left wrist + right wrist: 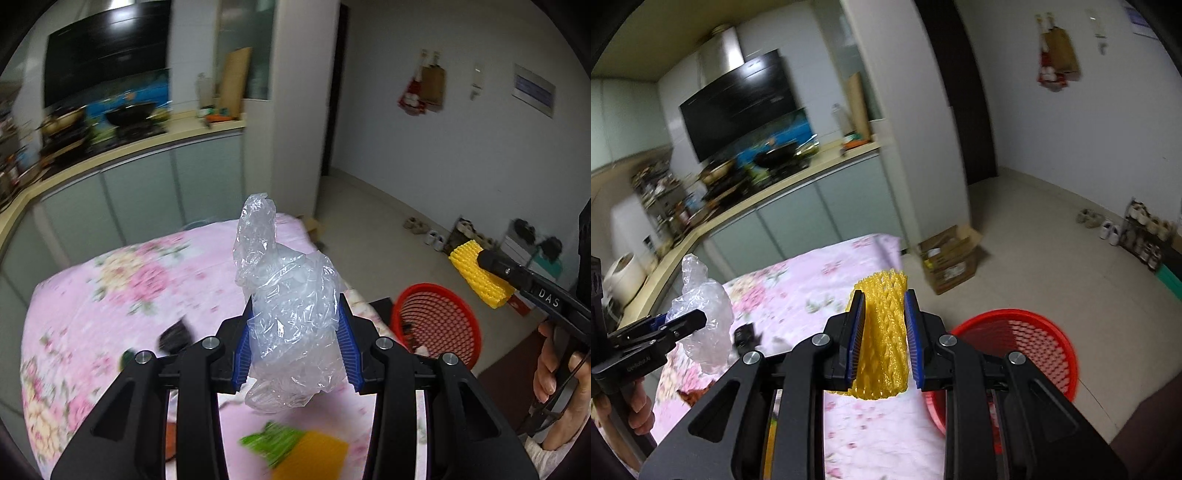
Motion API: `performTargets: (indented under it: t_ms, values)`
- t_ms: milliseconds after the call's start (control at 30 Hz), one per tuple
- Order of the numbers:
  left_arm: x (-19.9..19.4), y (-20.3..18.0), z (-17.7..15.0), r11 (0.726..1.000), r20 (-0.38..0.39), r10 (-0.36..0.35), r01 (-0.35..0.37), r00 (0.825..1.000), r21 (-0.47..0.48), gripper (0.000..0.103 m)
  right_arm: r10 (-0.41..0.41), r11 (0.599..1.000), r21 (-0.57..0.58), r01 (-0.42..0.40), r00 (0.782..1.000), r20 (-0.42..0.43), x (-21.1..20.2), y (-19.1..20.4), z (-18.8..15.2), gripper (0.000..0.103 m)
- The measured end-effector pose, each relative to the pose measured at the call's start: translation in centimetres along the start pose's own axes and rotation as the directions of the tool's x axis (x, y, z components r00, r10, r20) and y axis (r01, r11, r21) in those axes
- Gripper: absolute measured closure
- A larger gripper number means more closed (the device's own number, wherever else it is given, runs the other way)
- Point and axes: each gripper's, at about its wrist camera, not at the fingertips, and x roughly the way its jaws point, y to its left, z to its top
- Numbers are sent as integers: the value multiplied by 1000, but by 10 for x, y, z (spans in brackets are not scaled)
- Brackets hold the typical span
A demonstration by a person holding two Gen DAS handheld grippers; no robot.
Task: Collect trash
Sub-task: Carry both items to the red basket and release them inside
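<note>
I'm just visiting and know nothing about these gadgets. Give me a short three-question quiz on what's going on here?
1. True or false: the left gripper holds a clear plastic bag.
2. What does the right gripper hold? A) a sponge B) yellow foam net C) a cup
3. Fill in: the red basket sits beside the table, on the ____ gripper's side.

Key: 1 true; 2 B; 3 right.
</note>
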Motion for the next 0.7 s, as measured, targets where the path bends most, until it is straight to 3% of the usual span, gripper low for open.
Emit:
performTargets:
  t_ms: [400,700]
  values:
    - [67,-94,21,981,-77,-147,156,986,119,64,-154,982,119,149,988,30,-13,-67,4,81]
    - [120,-147,20,959,-162,-213,238,964,156,64,-231,951,205,231,973,-27,8,-108,-10,81]
